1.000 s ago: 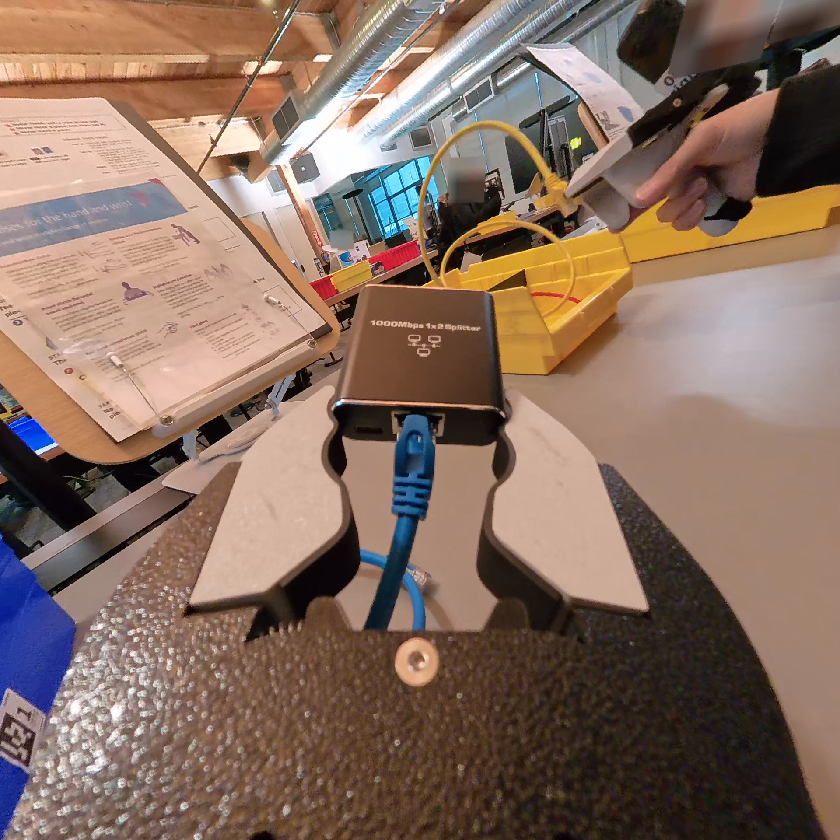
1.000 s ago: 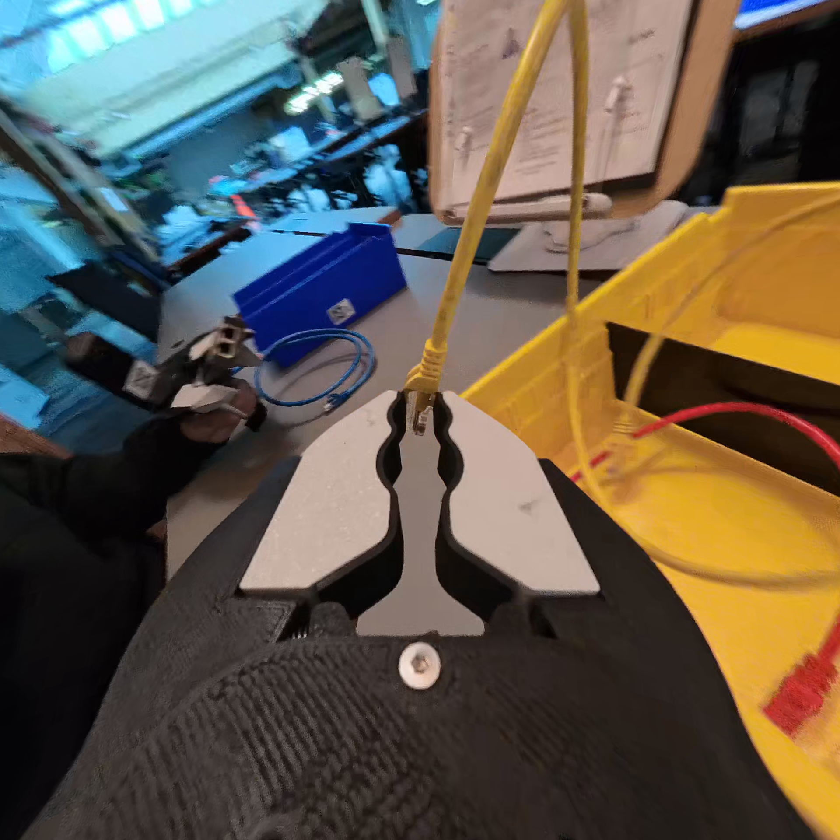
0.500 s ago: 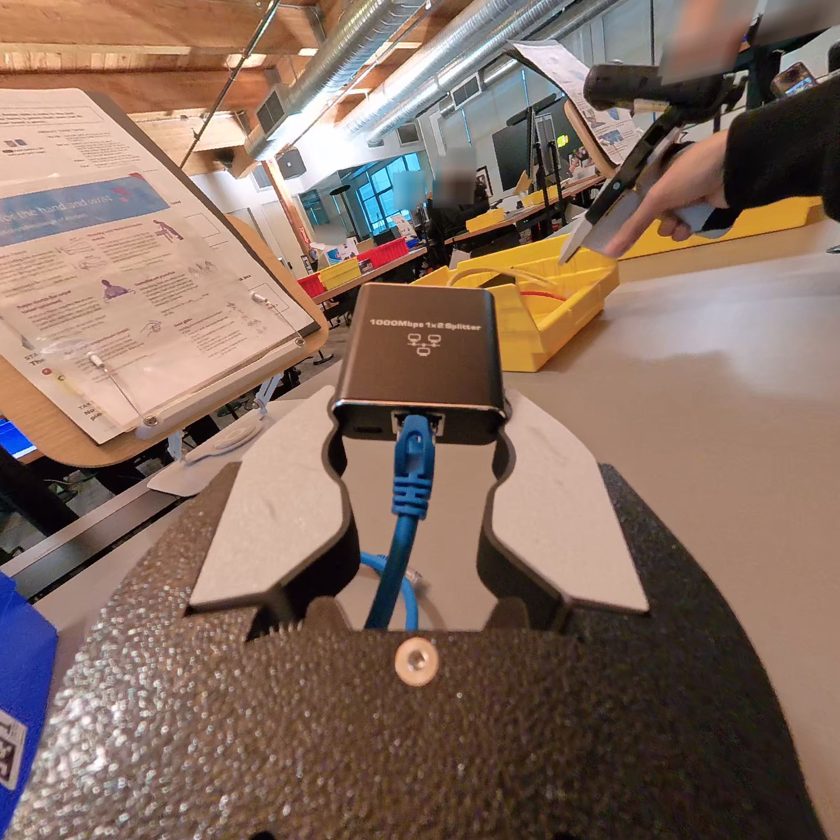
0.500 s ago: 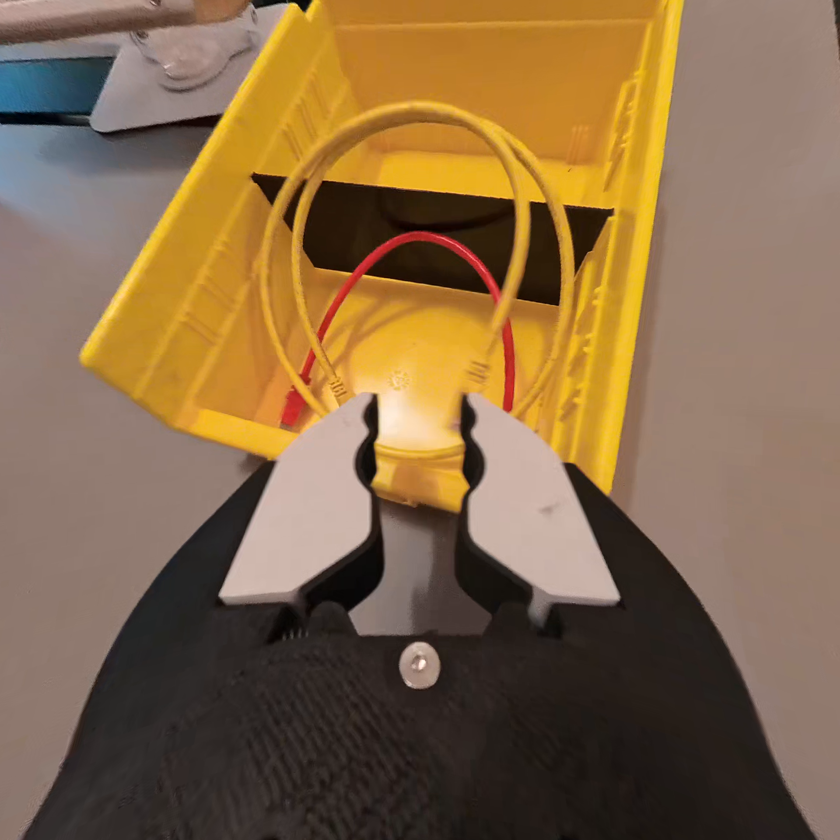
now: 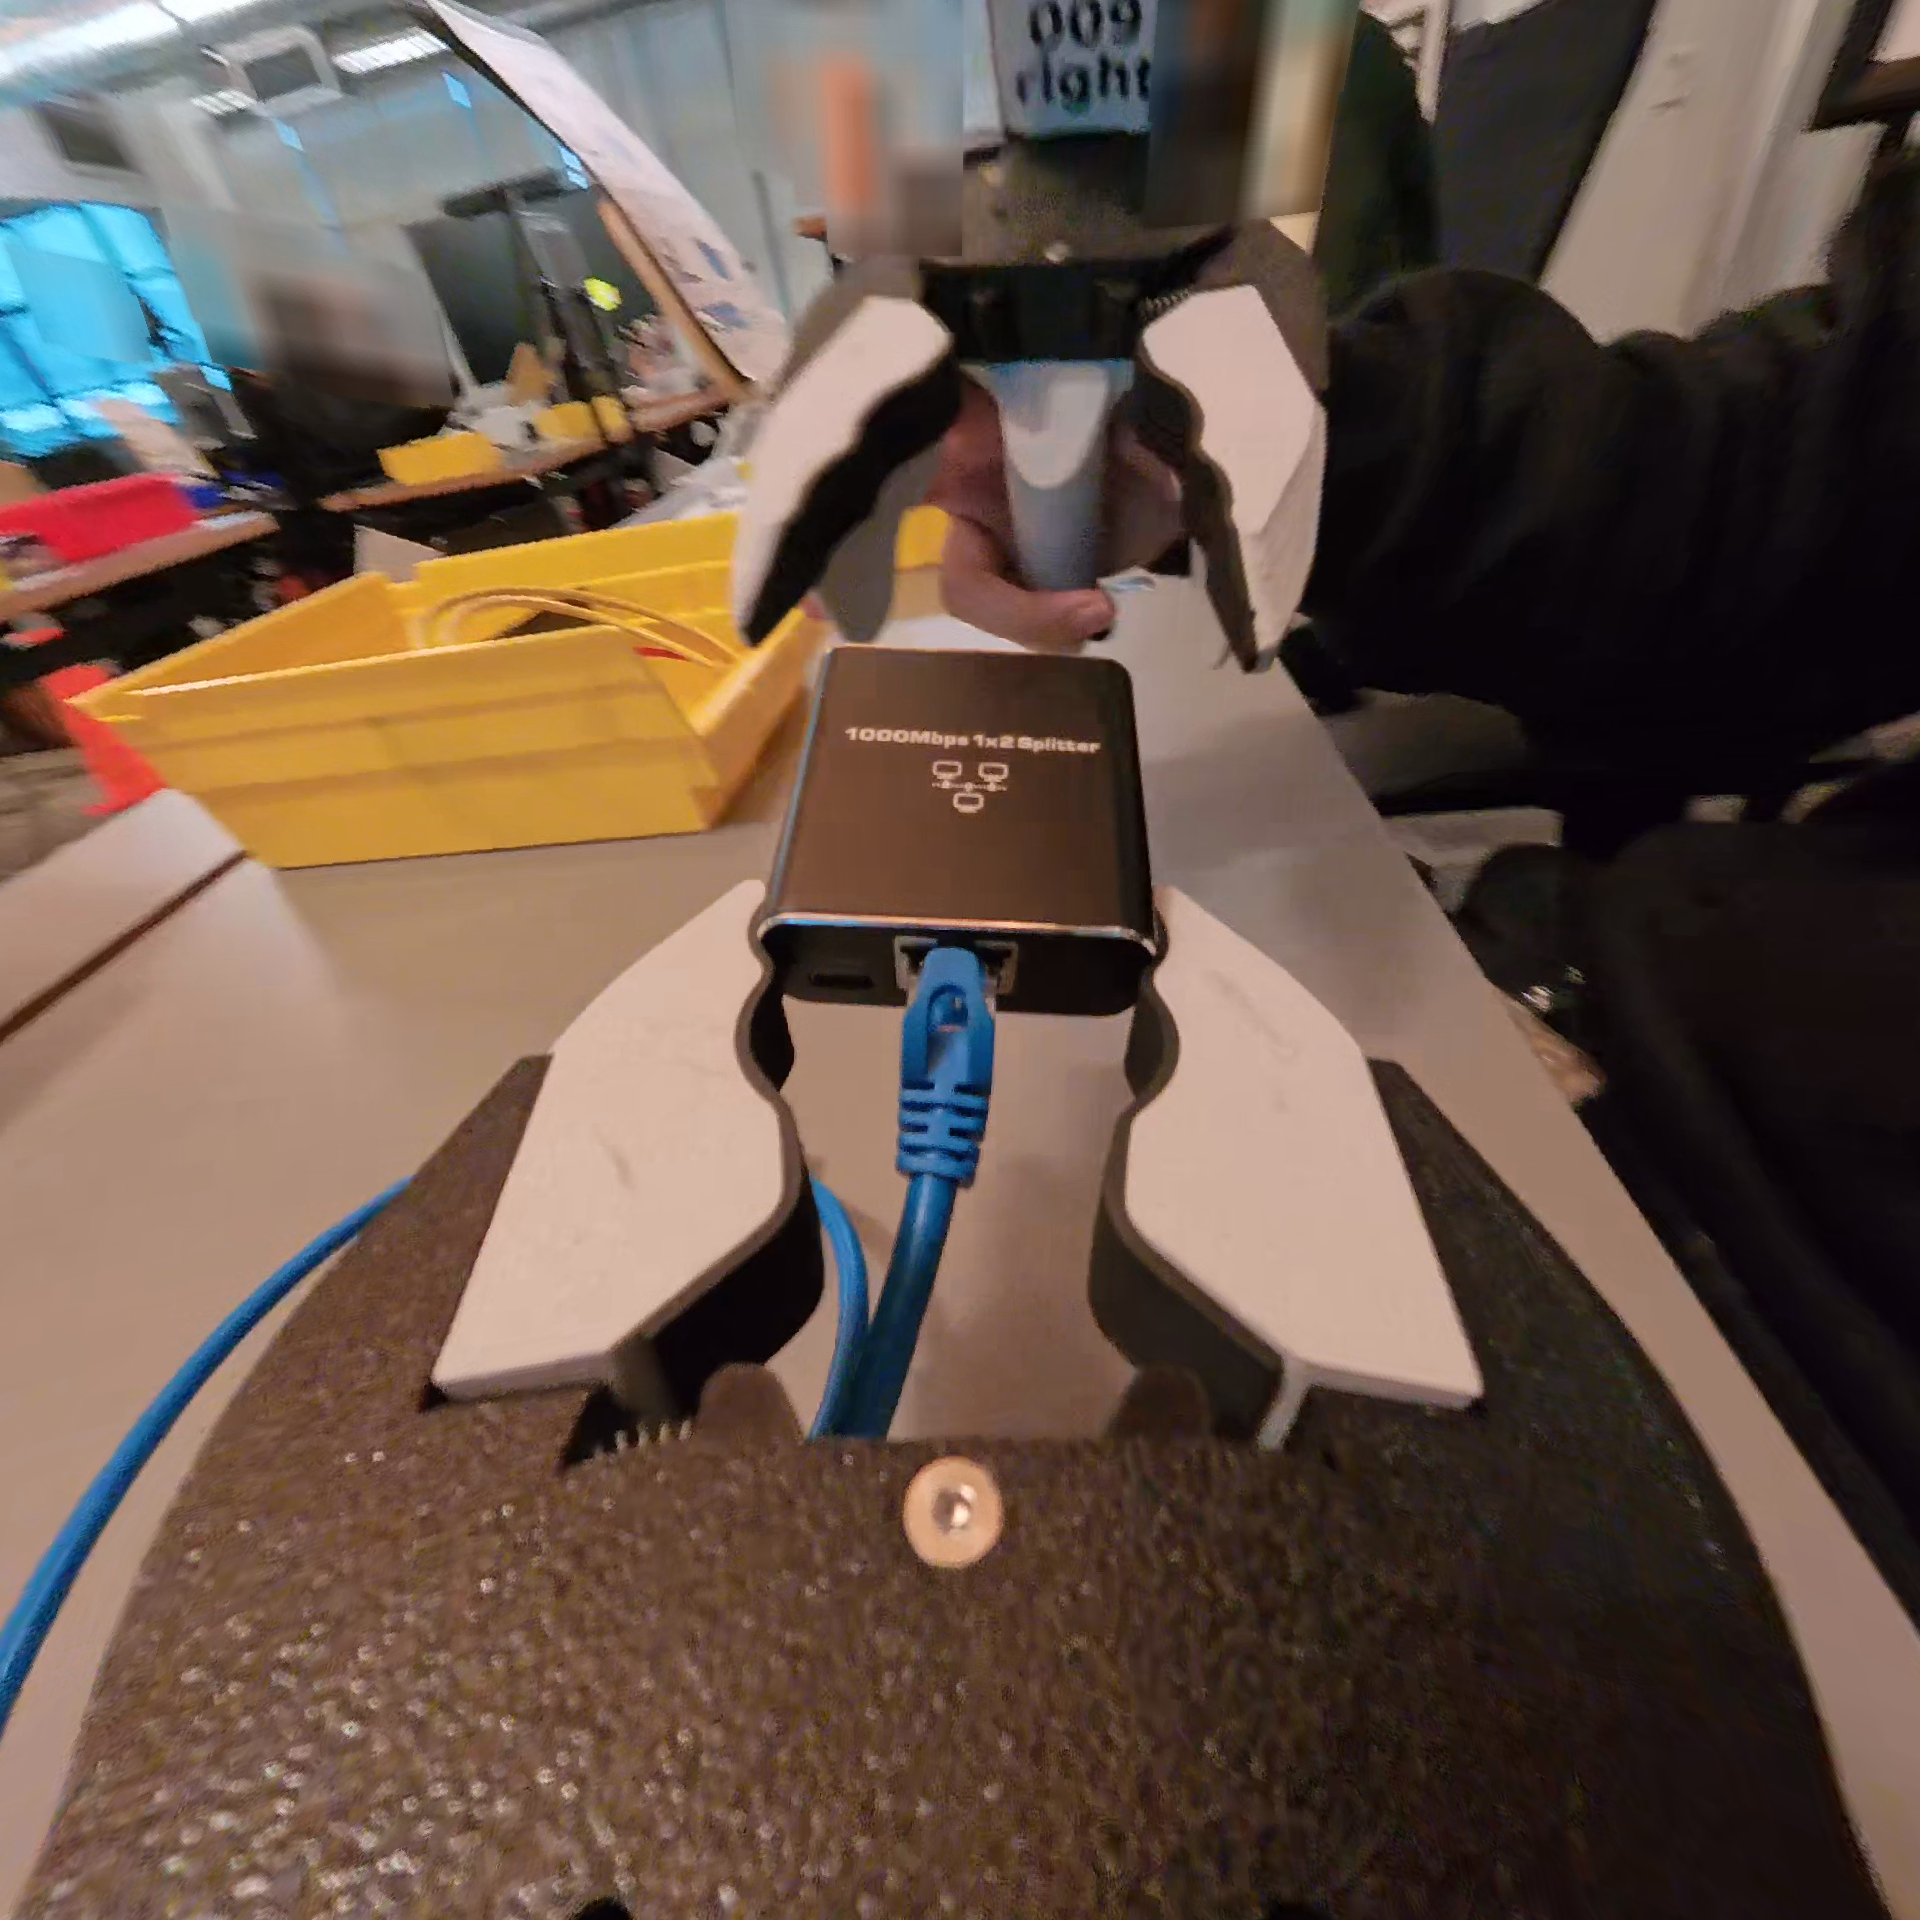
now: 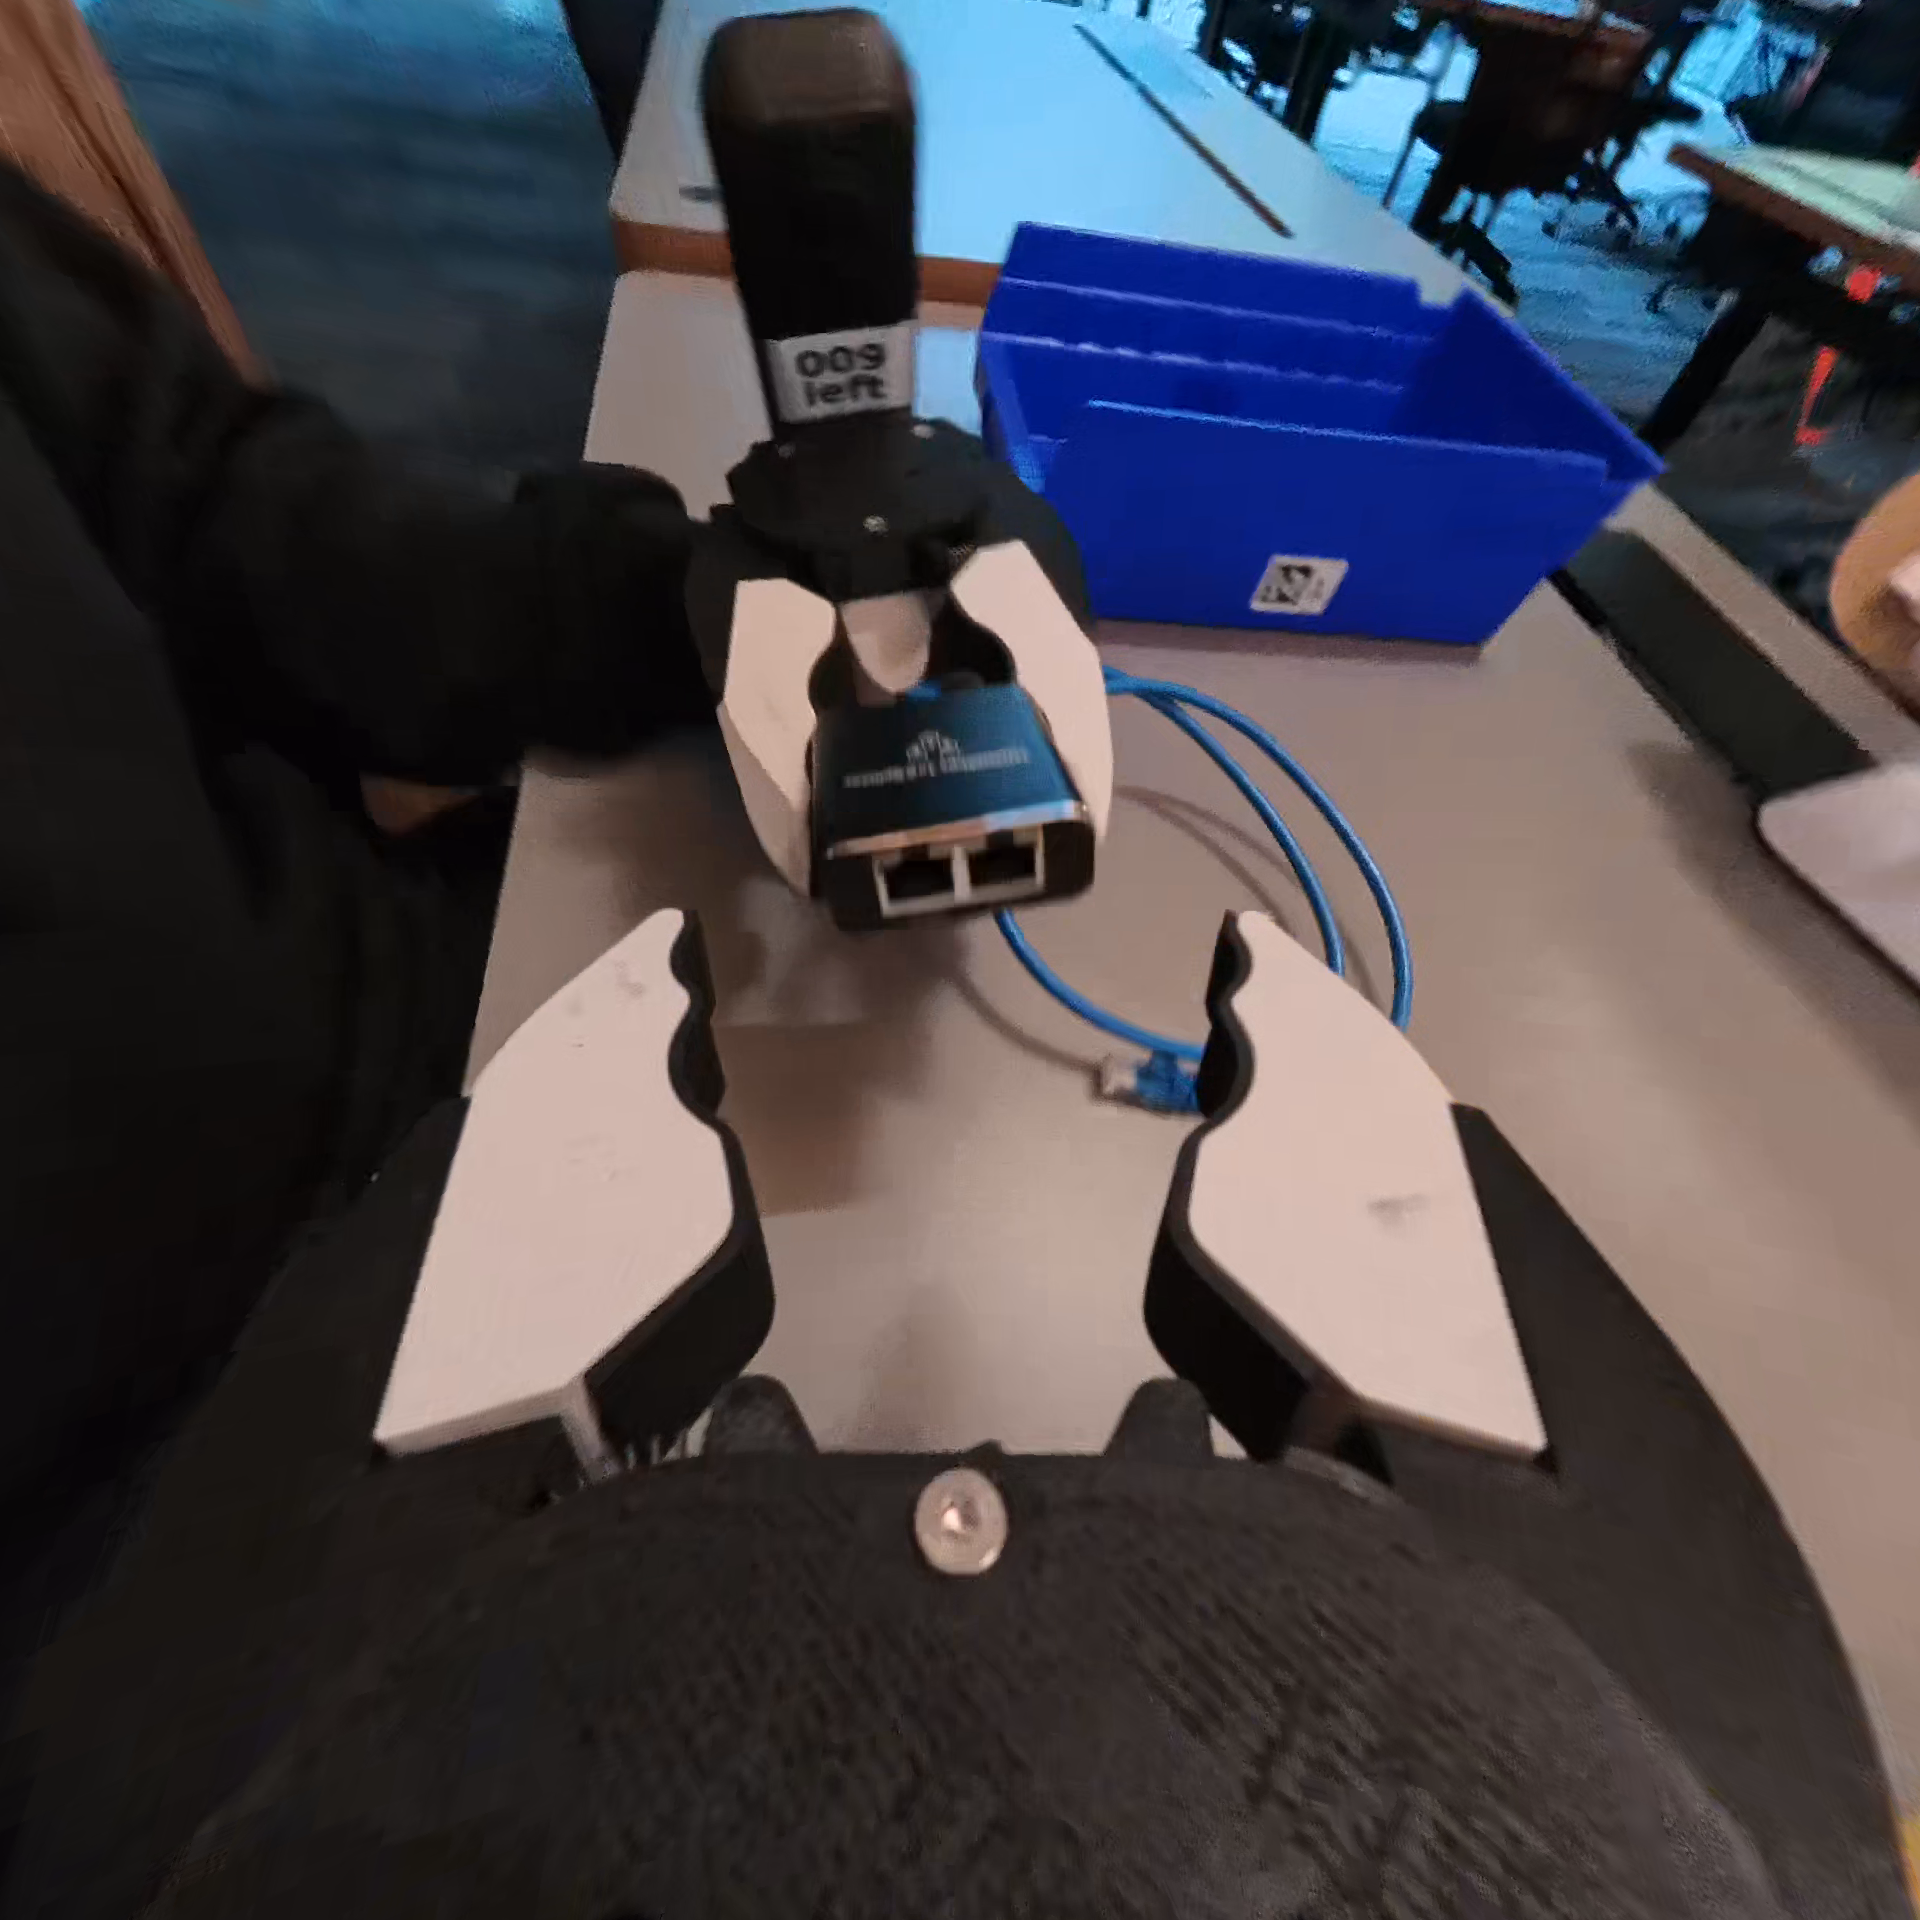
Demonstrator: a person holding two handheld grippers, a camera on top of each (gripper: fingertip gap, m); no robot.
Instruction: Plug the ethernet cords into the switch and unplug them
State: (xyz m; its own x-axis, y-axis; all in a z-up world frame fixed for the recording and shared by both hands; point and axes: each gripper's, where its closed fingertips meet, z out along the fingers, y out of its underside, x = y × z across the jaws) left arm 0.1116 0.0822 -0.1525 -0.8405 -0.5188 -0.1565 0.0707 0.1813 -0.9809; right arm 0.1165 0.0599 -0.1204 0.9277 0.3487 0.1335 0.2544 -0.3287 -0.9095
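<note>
My left gripper [image 5: 961, 925] is shut on the black switch [image 5: 966, 800], holding it by its sides just above the grey table [image 5: 312, 1039]. A blue ethernet cord [image 5: 940, 1049] is plugged into the port facing me and trails back under the gripper. In the right wrist view the switch [image 6: 951, 779] shows two empty ports [image 6: 956, 868] facing my right gripper [image 6: 956, 935], which is open and empty a short way in front of them. The blue cord [image 6: 1309, 821] loops on the table, its free plug [image 6: 1143, 1075] by my right finger. The right gripper [image 5: 1003, 634] also shows beyond the switch.
A yellow bin [image 5: 416, 727] with a yellow cord [image 5: 561, 608] and a red cord [image 5: 675, 652] stands to the left of the switch. A blue bin [image 6: 1299, 468] stands behind the left gripper [image 6: 935, 831]. A dark sleeve [image 5: 1558, 520] is on the right.
My right gripper has let go of the yellow cord, left it in the yellow bin, opened wide and swung round to face the switch. The left gripper still holds the switch and has turned.
</note>
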